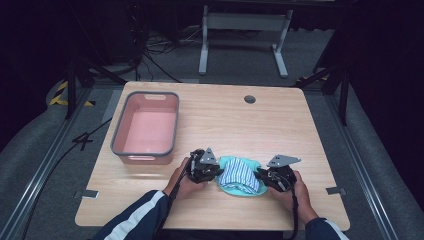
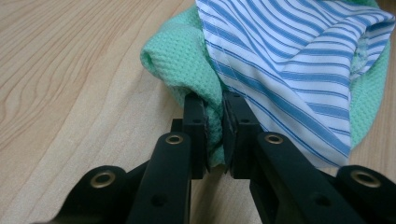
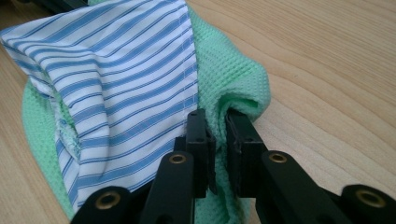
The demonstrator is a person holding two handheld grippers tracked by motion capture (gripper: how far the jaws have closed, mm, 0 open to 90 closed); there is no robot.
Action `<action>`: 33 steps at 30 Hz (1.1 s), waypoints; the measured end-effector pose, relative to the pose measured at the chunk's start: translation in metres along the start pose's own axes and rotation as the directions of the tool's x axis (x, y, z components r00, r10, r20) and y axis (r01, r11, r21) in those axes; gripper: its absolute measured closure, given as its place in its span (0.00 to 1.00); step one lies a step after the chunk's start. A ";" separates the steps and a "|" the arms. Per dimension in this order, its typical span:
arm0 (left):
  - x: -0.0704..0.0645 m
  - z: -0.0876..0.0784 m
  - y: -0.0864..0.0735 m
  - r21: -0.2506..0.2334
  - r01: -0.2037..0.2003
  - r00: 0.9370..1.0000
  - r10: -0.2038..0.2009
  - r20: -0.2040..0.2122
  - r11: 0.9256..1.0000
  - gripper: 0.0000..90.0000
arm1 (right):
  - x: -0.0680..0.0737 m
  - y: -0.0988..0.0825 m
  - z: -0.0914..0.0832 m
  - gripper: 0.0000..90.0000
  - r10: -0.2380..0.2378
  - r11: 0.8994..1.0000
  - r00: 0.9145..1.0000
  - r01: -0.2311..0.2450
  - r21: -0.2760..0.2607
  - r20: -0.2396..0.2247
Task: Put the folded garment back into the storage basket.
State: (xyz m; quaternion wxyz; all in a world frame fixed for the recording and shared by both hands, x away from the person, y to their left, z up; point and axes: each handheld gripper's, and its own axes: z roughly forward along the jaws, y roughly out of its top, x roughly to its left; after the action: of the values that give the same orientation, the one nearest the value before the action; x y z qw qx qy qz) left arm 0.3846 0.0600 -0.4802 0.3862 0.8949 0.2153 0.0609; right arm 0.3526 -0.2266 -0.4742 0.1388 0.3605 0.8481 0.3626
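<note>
Between both grippers, near the front edge of the wooden surface: green waffle-knit cloth bundled under a blue-striped woven cloth. Left gripper nearly closed, pinching a green fold at the bundle's left; right gripper likewise clamped on the right fold. Pink bin, grey-rimmed, empty, up-left, nearer the left hand.

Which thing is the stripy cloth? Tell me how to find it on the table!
Start at the light wooden table and skip the empty pink plastic bin with a grey rim on its left side. Look at the near edge, between the two black grippers, left and right, each pinching the mint-green waffle-textured cloth. The blue-and-white striped cloth lies on top, the one thing with stripes.
</note>
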 end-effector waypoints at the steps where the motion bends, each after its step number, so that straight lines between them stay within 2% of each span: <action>1: 0.000 0.000 0.000 0.000 0.002 1.000 -0.002 0.000 1.000 0.91 | 0.000 0.000 0.000 0.90 0.000 1.000 1.000 0.000 0.001 0.002; 7: -0.002 0.000 0.002 0.011 -0.002 1.000 0.002 -0.007 1.000 0.92 | 0.003 0.002 -0.003 0.90 -0.024 1.000 1.000 0.024 0.002 0.006; 18: -0.004 -0.004 0.010 0.044 -0.038 0.998 0.040 -0.038 0.998 0.92 | 0.003 0.007 -0.009 0.91 -0.019 1.000 1.000 0.019 -0.021 0.007; 19: -0.004 -0.005 0.011 0.041 -0.050 0.998 0.052 -0.042 0.998 0.92 | 0.003 0.009 -0.010 0.91 -0.023 0.999 1.000 0.023 -0.023 0.008; 25: -0.002 -0.015 0.021 0.017 -0.056 0.997 0.057 -0.052 0.998 0.92 | 0.003 0.016 -0.014 0.91 -0.034 0.999 0.999 0.035 -0.039 0.015; 30: 0.002 -0.026 0.031 0.002 -0.059 0.996 0.059 -0.064 0.998 0.93 | 0.002 0.028 -0.018 0.91 -0.026 0.997 0.999 0.027 -0.067 0.020; 33: 0.004 -0.029 0.033 0.015 -0.059 0.996 0.060 -0.064 0.998 0.93 | 0.001 0.035 -0.018 0.91 -0.013 0.997 1.000 0.014 -0.070 0.015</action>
State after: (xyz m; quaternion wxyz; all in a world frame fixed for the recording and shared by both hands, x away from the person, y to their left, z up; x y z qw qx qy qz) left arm 0.3917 0.0607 -0.4366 0.3712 0.9009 0.2014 0.0998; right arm 0.3611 -0.2187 -0.4368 0.1600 0.3521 0.8364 0.3885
